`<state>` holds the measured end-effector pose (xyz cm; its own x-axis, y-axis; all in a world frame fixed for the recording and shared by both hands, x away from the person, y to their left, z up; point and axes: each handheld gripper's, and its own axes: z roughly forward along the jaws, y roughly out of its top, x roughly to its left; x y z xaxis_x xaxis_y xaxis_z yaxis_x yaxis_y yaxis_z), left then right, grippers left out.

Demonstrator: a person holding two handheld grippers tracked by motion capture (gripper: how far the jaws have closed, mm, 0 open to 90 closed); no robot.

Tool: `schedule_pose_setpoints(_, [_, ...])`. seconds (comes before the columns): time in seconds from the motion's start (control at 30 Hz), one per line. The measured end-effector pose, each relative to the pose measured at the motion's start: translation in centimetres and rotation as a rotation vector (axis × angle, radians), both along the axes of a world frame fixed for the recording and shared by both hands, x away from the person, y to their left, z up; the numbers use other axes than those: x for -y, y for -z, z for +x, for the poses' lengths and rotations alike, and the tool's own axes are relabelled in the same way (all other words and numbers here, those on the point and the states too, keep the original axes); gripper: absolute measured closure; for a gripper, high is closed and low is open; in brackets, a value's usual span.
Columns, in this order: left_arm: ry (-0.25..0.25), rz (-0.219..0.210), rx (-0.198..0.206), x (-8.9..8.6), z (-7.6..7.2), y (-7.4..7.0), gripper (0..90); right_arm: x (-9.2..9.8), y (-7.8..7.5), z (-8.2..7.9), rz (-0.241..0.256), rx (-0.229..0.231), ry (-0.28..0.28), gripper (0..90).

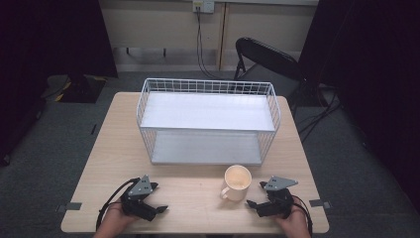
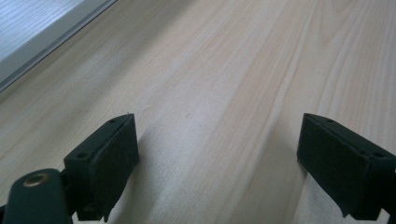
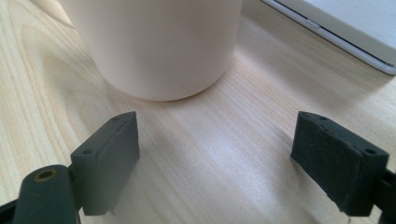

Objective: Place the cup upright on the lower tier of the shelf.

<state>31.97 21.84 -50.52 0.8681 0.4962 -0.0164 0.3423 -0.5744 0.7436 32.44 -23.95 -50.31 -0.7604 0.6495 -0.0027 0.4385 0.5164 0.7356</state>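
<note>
the right gripper [image 1: 253, 203] is resting low over the table [image 1: 188, 198] near its front edge, jaws spread wide and holding nothing. in the right gripper view the mug [image 3: 159, 44] is standing just ahead of the open jaws, apart from both pads, its pale wall curving across the gap between them. in the high view the mug [image 1: 236, 182] is sitting upright on the table, just beside the right gripper, between it and the wire basket [image 1: 208, 119]; its handle is pointing toward the front left.

the left gripper [image 1: 161, 208] is lying well apart from the mug, jaws likewise spread and empty over bare wood.

handling judgement: the mug is looking like glazed ceramic, so rigid, moderately heavy, smooth and brittle if dropped or knocked. the glaze is likely giving little friction to the pads. the body is appearing too wide for a secure span; pinching the rim wall, one pad inside and one outside, or clamping the handle, is offering the firmer hold.
</note>
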Motion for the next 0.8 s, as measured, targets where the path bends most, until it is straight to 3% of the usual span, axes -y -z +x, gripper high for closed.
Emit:
schedule_pose_setpoints(0.23, [0.000, 0.000, 0.000, 0.0, 0.0, 0.0, 12.2, -0.1, -0.1, -0.1, -0.005, -0.005, 0.016, 14.6])
schedule_pose_setpoints(0.37, [0.001, 0.000, 0.000, 0.0, 0.0, 0.0, 12.1, 0.1, -0.5, -0.1, -0.026, -0.032, 0.023, 18.4])
schedule_pose_setpoints(0.43, [0.002, 0.003, 0.001, 0.0, 0.0, 0.0, 12.1, 0.2, -0.6, -0.1, -0.018, -0.039, 0.032, 18.3])
schedule_pose_setpoints(0.47, [0.001, 0.000, 0.000, 0.0, 0.0, 0.0, 12.1, 0.8, -1.0, 0.0, 0.015, -0.047, 0.047, 18.9])
schedule_pose_setpoints(0.57, [0.003, 0.004, 0.001, 0.0, 0.0, 0.0, 12.1, 1.2, -1.5, -0.1, 0.024, -0.031, 0.064, 18.8])
schedule_pose_setpoints(0.67, [0.001, 0.000, 0.000, 0.0, 0.0, 0.0, 12.2, 2.3, -2.6, 0.0, 0.072, -0.027, 0.101, 20.8])
schedule_pose_setpoints(0.8, [0.000, 0.000, 0.000, 0.0, 0.0, 0.0, 12.1, 3.0, -3.5, 0.1, 0.084, -0.028, 0.129, 21.1])
